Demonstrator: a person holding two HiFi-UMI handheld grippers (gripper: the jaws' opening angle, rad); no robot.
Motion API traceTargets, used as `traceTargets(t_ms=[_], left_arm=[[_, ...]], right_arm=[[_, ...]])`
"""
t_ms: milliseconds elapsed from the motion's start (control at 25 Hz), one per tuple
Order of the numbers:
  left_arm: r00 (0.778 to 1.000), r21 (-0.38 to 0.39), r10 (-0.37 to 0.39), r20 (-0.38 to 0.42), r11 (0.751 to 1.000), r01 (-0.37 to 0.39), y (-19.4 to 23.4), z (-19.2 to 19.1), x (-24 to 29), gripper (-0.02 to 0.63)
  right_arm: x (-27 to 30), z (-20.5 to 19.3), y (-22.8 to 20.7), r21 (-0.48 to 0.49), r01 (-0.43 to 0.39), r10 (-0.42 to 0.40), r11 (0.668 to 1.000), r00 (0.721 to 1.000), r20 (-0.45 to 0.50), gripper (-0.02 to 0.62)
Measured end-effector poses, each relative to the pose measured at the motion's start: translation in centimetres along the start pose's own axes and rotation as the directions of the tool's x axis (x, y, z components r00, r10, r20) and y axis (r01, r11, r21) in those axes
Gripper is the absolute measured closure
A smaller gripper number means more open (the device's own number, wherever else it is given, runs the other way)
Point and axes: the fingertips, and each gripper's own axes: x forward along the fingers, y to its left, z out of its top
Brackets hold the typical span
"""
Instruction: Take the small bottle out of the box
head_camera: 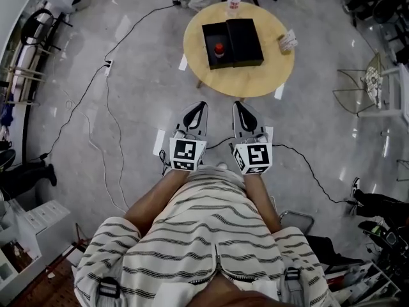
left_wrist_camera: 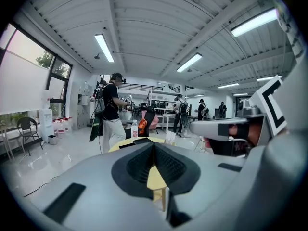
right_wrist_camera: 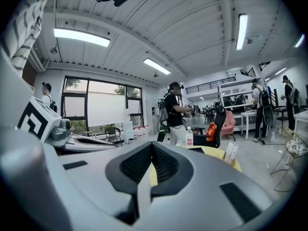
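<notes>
A pale grey polished floor (head_camera: 140, 75) filled most of the head view, with thin black cables (head_camera: 107, 117) trailing across it on the left. On it stood a round, light wooden table (head_camera: 255, 80), well apart from the person, whose black-and-white striped shirt (head_camera: 204, 235) took up the bottom of that view. The left gripper (head_camera: 200, 105) and the right gripper (head_camera: 238, 105), each grey with a black-and-white marker cube at its rear, were held side by side in front of the body, both pointing toward the table and short of its near edge. Each gripper's own view showed its black ribbed pads drawn together at the tips with nothing caught between them, only the yellow of the table top showing beyond. A flat black rectangular box (head_camera: 246, 42) lay open near the middle of the table as two halves side by side, the left half a shallow tray. A clear plastic water bottle (head_camera: 234, 0) with a white label stood upright at the table's far edge, just behind the box, and a small white folded card (head_camera: 288, 41) sat near the right rim. The small bottle (head_camera: 219, 48) stood inside the left half of the box, toward its middle: a tiny thing with a bright red cap and a darker body below, too small for any label to be made out
</notes>
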Motion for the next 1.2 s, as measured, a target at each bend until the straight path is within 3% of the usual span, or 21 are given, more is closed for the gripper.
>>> traceTargets(t_ms=[480, 800, 1200], left_arm=[[0.989, 0.017, -0.145, -0.013, 0.989, 0.145, 6.4, 2.9, 7.1, 0.584], [0.958, 0.026, -0.284, -0.033, 0.958, 0.285, 7.6, 3.3, 10.1, 0.584], [0.944, -0.026, -0.327, -0.030, 0.945, 0.327, 8.7, 3.3, 12.2, 0.584]], right_arm=[[8.5, 2.1, -2.0, 0.010, 0.126, -0.126, 0.992, 0.992, -0.025, 0.584], [11.9, 2.6, -2.9, 0.022, 0.206, -0.206, 0.978, 0.978, -0.031, 0.584], [13.6, 2.5, -3.6, 0.027, 0.235, -0.233, 0.972, 0.971, -0.055, 0.584]])
